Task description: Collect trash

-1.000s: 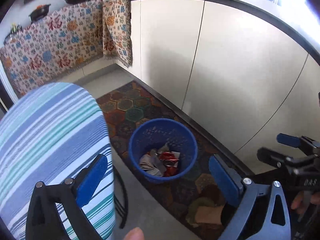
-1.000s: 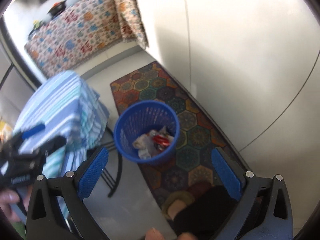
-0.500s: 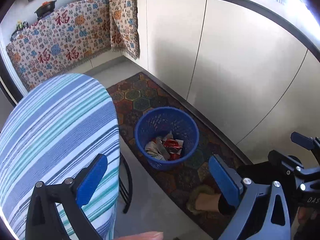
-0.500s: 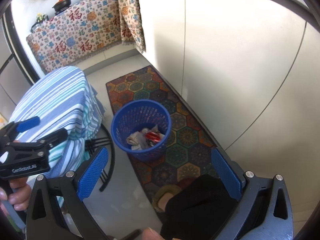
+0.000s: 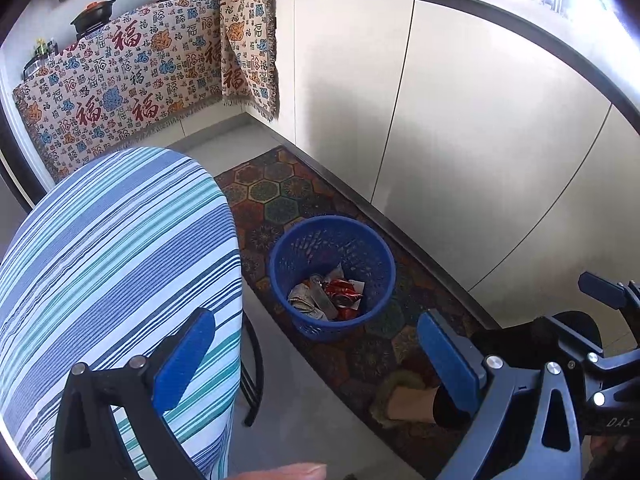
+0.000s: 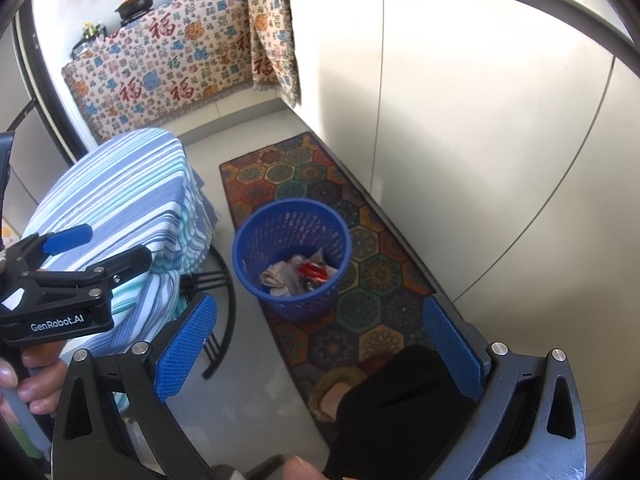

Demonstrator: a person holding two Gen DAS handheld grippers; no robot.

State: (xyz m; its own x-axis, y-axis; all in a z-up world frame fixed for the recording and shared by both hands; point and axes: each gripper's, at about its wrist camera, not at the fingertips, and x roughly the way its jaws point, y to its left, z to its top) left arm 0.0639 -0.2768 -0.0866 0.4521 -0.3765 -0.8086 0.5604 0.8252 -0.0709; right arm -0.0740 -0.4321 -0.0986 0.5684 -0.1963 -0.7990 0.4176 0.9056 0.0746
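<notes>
Left gripper (image 5: 316, 364), at 6 o'clock in its own view, stands with both blue pads wide apart and nothing between them. Striped cloth (image 5: 112, 264) covers a table at 9 o'clock. Blue basket (image 5: 332, 276) sits near centre on the patterned rug (image 5: 280, 196), beside the cream cabinets (image 5: 460, 128) at 2 o'clock. Trash (image 5: 326, 294), crumpled pale paper and a red wrapper, lies in the basket bottom. Right gripper (image 6: 320, 348) likewise spreads its 2 pads, empty, above the same basket (image 6: 292, 256). Judged by appearance, the scraps are light, soft and easily crushed, so any fold gives a hold. The perforated plastic basket looks light and fairly stiff; its rim (image 6: 240, 240) at 9 o'clock seems the best purchase, 1 pad inside and 1 outside.
</notes>
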